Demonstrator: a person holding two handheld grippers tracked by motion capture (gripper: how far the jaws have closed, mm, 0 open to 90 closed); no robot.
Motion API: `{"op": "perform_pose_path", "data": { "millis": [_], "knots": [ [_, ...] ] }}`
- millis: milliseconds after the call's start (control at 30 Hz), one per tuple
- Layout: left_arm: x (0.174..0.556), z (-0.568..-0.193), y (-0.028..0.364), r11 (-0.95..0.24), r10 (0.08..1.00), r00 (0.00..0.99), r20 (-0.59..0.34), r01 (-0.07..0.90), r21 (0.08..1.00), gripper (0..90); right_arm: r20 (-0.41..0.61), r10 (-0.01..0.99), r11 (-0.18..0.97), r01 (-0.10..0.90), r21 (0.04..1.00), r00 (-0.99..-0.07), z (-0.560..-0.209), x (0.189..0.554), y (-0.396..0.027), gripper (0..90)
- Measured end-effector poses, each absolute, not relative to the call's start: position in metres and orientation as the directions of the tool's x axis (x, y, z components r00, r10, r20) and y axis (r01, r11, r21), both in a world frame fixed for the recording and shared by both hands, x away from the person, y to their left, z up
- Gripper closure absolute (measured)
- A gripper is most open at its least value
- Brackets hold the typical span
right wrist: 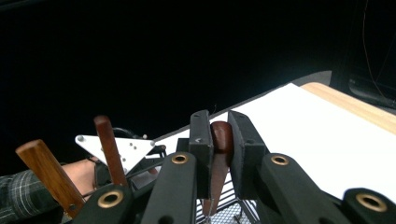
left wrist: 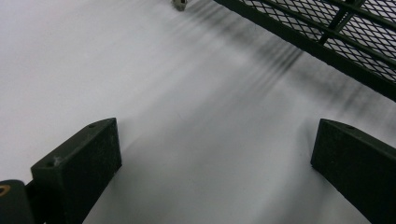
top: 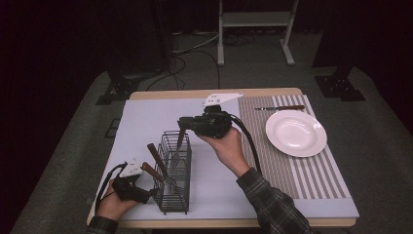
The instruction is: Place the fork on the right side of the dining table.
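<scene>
the right gripper [top: 182,126] had its jaws pinched tight on a wooden-handled utensil [right wrist: 220,140], held upright over the far end of the wire caddy [top: 176,170]. the left gripper [top: 152,191] sat wide open and empty, low on the white mat [top: 146,122] by the near left corner of the tabletop, just beside the caddy's near end. to my eye the pull wanted to go straight up, clear of the wires, with the left bracing the caddy. two more wooden handles [top: 158,160] leaned in the caddy; a plate [top: 295,132] and a knife [top: 280,107] waited toward the far right corner.
</scene>
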State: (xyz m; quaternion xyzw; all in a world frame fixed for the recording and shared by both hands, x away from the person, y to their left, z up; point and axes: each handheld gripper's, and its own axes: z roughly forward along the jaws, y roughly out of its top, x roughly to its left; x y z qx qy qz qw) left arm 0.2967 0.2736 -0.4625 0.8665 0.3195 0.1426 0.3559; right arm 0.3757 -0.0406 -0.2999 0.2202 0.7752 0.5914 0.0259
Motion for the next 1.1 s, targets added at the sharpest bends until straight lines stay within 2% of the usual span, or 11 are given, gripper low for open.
{"op": "perform_pose_path", "data": {
  "millis": [1100],
  "knots": [
    [0.297, -0.463, 0.274, -0.541, 0.657, 0.754, 0.020, 0.453, 0.709, 0.0, 0.187, 0.402, 0.078, 0.237, 0.968, -0.896, -0.240, 0.366, -0.086, 80.6]
  ]
}}
